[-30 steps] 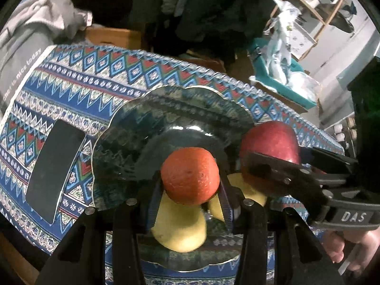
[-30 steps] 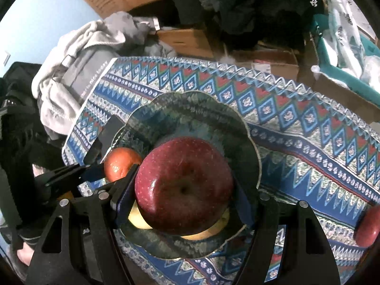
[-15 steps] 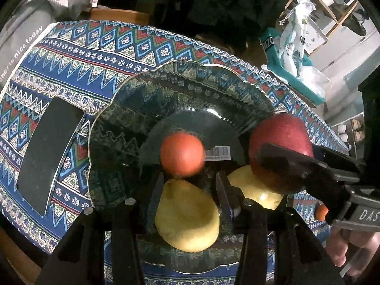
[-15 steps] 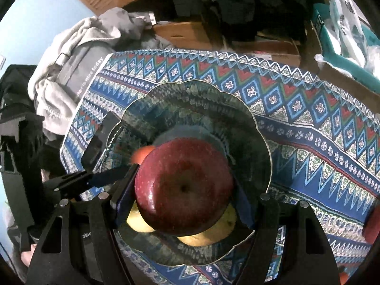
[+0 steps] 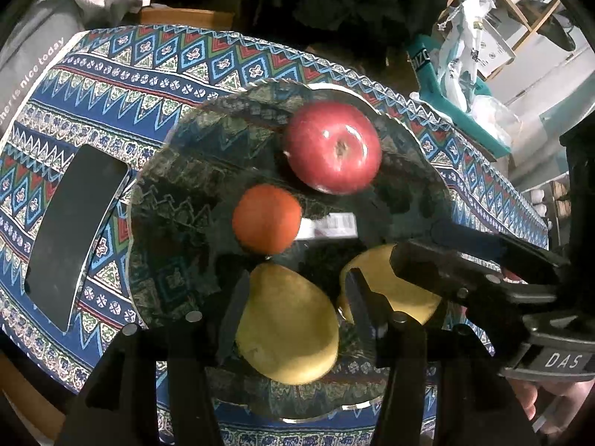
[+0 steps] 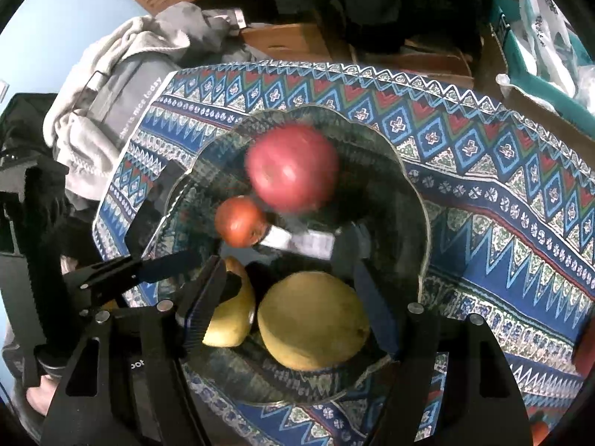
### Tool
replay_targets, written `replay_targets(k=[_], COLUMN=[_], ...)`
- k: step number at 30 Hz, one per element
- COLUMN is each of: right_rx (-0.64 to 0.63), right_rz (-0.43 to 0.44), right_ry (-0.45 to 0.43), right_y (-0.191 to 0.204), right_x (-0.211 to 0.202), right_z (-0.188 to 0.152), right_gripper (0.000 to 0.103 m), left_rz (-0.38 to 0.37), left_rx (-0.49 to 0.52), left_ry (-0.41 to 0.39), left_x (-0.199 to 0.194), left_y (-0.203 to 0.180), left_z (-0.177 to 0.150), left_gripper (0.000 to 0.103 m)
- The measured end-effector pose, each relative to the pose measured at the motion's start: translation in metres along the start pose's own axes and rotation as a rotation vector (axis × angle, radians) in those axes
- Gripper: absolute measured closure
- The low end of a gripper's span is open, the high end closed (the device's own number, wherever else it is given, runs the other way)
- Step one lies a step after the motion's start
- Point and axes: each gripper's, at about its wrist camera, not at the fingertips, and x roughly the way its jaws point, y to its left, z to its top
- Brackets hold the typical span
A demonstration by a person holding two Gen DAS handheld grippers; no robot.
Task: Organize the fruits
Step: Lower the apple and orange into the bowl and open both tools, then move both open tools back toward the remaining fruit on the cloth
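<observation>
Patterned desk cloth (image 5: 111,74) carrying bowl (image 5: 167,171): apple (image 5: 334,152), orange (image 5: 266,219), two pears lying inside; left hand-held gripper (image 5: 293,304) opening, right hand-held gripper (image 6: 286,290) spread, both empty; blurred apple possibly rolling over the rim.

A glass plate (image 6: 416,200) on the patterned cloth (image 6: 502,171) holds a red apple (image 6: 293,167) (blurred), a small orange fruit (image 6: 240,221) just beside it and two yellow fruits. The right gripper (image 6: 286,282) hangs over them, jaws apart and empty.
</observation>
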Motion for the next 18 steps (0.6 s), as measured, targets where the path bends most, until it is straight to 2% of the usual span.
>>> replay_targets(k=[6, 18], right_rx=[0.003, 0.012], right_rz=[-0.013, -0.111], right_ry=[-0.015, -0.064], right_y=[-0.003, -0.025], right_x=[-0.009, -0.053], right_z=[-0.002, -0.021], right_gripper=[0.029, 0.030], left_rz=[-0.004, -0.014], left_rx=[0.006, 0.051], left_ry=[-0.009, -0.042], left_x=[-0.006, -0.023], left_y=[-0.002, -0.030], left_z=[0.000, 0.000], left_gripper=[0.048, 0.041])
